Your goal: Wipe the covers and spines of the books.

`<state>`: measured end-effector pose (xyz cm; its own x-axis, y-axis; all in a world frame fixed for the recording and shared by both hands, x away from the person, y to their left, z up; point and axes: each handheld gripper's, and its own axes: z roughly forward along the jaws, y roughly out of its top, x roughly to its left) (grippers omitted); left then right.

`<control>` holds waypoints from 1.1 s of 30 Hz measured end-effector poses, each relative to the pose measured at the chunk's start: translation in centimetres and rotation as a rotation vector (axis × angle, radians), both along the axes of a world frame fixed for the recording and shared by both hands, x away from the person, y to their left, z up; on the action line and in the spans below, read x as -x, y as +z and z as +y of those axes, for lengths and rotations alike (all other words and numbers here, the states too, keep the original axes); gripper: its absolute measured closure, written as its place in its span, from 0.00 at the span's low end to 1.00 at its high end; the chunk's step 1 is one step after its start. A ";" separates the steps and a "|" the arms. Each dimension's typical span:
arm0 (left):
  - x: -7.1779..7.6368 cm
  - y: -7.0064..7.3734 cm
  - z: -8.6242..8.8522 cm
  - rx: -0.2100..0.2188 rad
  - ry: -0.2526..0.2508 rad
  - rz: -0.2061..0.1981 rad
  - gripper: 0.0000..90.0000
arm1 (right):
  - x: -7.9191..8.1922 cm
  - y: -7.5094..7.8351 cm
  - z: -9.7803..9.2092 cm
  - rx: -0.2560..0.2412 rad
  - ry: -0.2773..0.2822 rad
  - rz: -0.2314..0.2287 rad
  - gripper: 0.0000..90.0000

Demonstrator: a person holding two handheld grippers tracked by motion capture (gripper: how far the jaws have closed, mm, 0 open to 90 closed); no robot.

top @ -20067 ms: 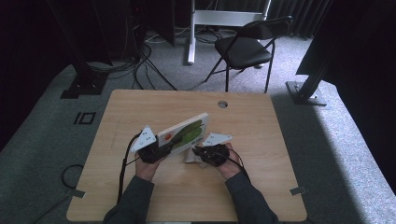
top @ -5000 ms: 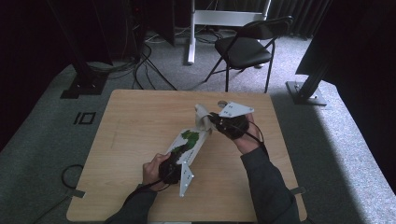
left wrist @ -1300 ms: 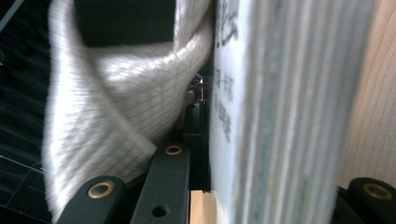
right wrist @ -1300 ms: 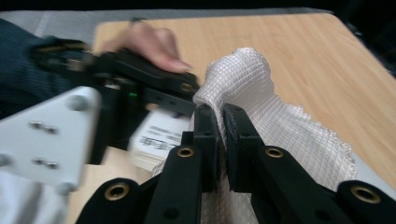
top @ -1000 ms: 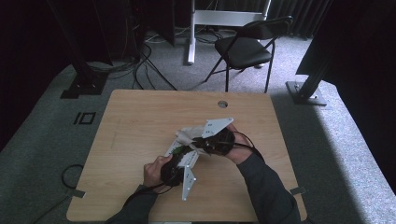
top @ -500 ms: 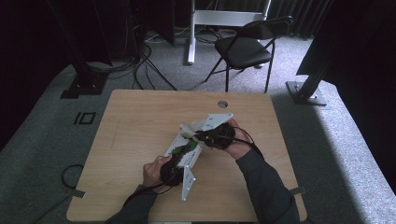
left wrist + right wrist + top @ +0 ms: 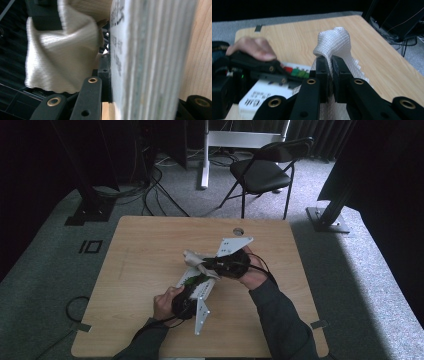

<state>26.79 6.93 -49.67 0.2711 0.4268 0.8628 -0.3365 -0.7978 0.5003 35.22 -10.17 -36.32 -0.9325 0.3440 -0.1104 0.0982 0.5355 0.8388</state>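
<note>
Nearest, a book point(image 7: 192, 282) lying on the wooden bench point(image 7: 140, 255) is clamped at its near end by the left tool point(image 7: 191, 296). Beyond it, a white cloth point(image 7: 335, 41) is pinched between the nearly closed jaws of the right tool point(image 7: 329, 65) and held just above the book's far end.

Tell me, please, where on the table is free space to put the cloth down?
The table is bare along its far edge near the round hole, across its left side, and along its right edge. The middle is crowded: the book, the cloth, and both grippers, left and right, meet there.
</note>
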 end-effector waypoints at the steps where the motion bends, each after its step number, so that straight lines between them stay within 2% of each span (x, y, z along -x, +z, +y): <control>1: 0.0 0.0 0.0 0.002 -0.001 -0.001 0.87 | -0.1 0.1 0.1 -0.006 -0.005 -0.003 0.94; 8: 0.2 -0.1 -0.2 -0.005 -0.007 -0.002 0.87 | -0.7 0.2 0.7 -0.058 -0.024 -0.003 0.94; 14: 0.2 -0.2 -0.3 0.005 -0.016 -0.005 0.87 | -0.9 0.3 1.4 -0.089 -0.014 0.005 0.94; 18: 0.2 0.0 -0.2 0.000 -0.010 -0.012 0.87 | -1.0 0.0 1.6 -0.073 -0.015 0.012 0.94; 19: 0.2 0.1 -0.1 -0.004 -0.008 -0.013 0.87 | -1.1 -0.4 1.7 -0.043 -0.028 0.006 0.94; 23: 0.2 0.2 0.0 -0.010 0.000 -0.014 0.87 | -1.4 -1.2 1.8 0.020 -0.050 -0.002 0.94; 27: 0.1 0.1 -0.1 -0.005 -0.004 -0.011 0.87 | -1.8 -1.7 1.6 0.066 -0.076 -0.006 0.94; 29: 0.2 0.0 -0.2 -0.007 -0.008 -0.012 0.87 | -1.8 -1.7 1.6 0.075 -0.081 -0.007 0.94; 33: 0.2 0.0 -0.2 -0.012 -0.008 -0.014 0.87 | -2.4 -1.8 1.0 0.087 -0.130 -0.010 0.94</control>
<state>26.57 6.76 -49.63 0.2628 0.4142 0.8714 -0.3498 -0.8008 0.4862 37.61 -9.21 -38.07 -0.8794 0.4504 -0.1543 0.1634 0.5899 0.7908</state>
